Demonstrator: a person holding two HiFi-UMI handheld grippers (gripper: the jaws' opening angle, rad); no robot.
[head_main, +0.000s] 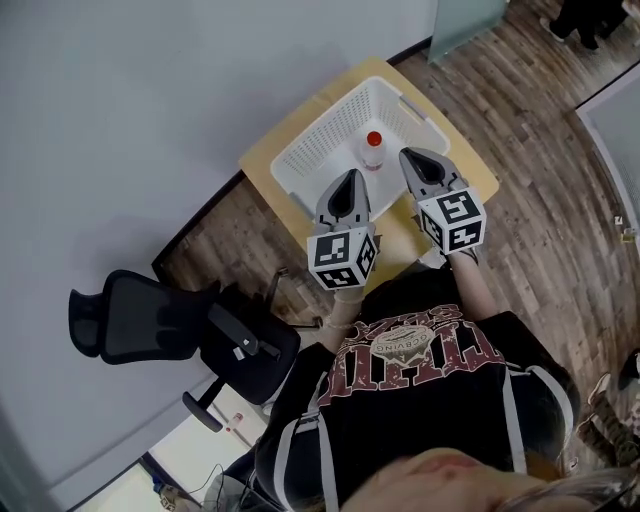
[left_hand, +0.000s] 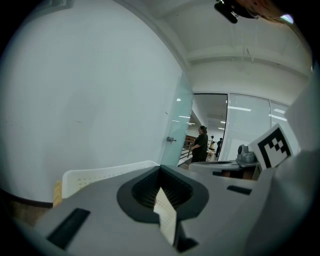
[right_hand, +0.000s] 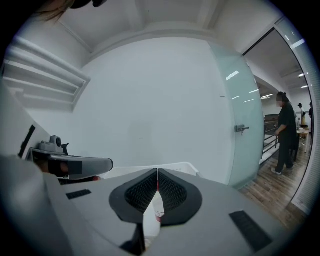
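Two grippers, one bottle, one basket, one table, one chair. Both the left gripper (head_main: 352, 176) and the right gripper (head_main: 409, 154) hang side by side over a white perforated plastic basket (head_main: 300, 165), tips pointing away from the person holding them. Left jaws are pressed together at the tips with nothing pinched. That gripper's own view shows only a pale perforated strip through the slot under the tips (looks like basket wall). Right jaws are likewise closed tip to tip and empty. A white bottle (head_main: 373, 148) with a red cap shows through the slot beneath them in the right gripper view. In the head view the bottle stands upright inside the basket, between the two sets of tips. It is just beside the right gripper's tip and a little ahead of the left one; contact with either cannot be made out. The basket sits on a small light-wood table (head_main: 268, 152) against a plain white wall (head_main: 120, 120). The floor (head_main: 540, 130) is dark wood plank. One black office chair (head_main: 160, 325) stands at the person's left. A frosted glass door (right_hand: 245, 125) is off to the right, and a dark-clothed person (right_hand: 286, 132) stands beyond it.
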